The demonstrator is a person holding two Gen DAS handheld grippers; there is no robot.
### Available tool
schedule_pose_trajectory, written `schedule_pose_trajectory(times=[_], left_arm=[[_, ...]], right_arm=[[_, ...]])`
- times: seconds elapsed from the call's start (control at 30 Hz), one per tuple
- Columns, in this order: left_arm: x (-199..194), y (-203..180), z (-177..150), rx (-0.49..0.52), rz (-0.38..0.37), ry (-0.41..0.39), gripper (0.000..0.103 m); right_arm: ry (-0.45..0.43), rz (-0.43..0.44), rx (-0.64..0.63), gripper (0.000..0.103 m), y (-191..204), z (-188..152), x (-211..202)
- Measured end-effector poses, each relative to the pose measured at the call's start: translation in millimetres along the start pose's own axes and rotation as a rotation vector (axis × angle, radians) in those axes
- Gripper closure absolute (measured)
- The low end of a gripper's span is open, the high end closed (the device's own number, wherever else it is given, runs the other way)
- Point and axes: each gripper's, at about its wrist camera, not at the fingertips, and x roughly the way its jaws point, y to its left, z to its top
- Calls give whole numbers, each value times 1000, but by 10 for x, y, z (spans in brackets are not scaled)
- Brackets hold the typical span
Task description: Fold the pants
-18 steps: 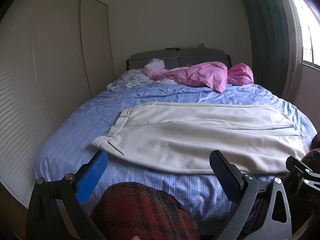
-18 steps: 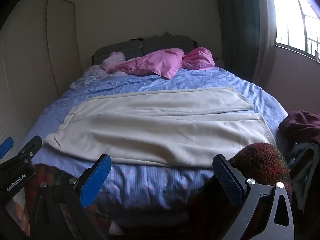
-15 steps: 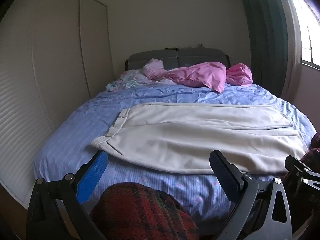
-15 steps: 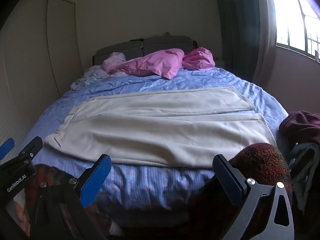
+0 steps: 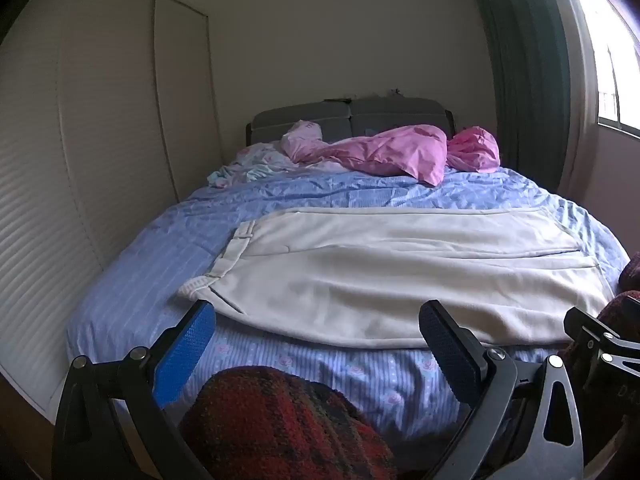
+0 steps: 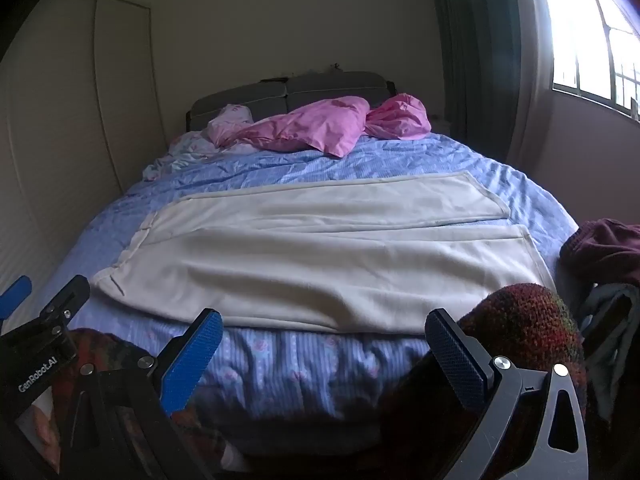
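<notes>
Our left tool (image 5: 316, 320) and right tool (image 6: 320, 328) both hang with fingers spread wide apart, gripping nothing, short of the near edge of the bed (image 5: 132, 280). The cream pants (image 5: 400, 272) lie flat across the blue bedspread, waistband at our left.

A pair of cream pants (image 5: 400, 272) lies spread flat across the near half of a bed (image 5: 132, 280) covered in blue striped bedding, waistband toward the bed's left edge, legs reaching toward its right edge. Crumpled pink bedding (image 5: 392, 152) sits at the far end by the headboard. The left gripper (image 5: 316, 322) hovers wide apart before the near edge, holding nothing.
</notes>
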Motion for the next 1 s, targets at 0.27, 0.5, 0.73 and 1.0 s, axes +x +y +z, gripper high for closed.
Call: schedule_pose_trajectory(times=[0.27,0.5,0.73,1.0], left_arm=[[-5,5,-4,-4,2,0,0],[-7,-5,-3,-2,1,2,0],[-3,-5,-13,-5,1,1,0],[-6,-2,-20,-4,1,1,0]], right_arm=[[0,1,2,0,5,0,5],[-2,0,3,0,3,-4,6],[1,2,2,0,13,3,8],[6,5,1,0,7,-17,18]])
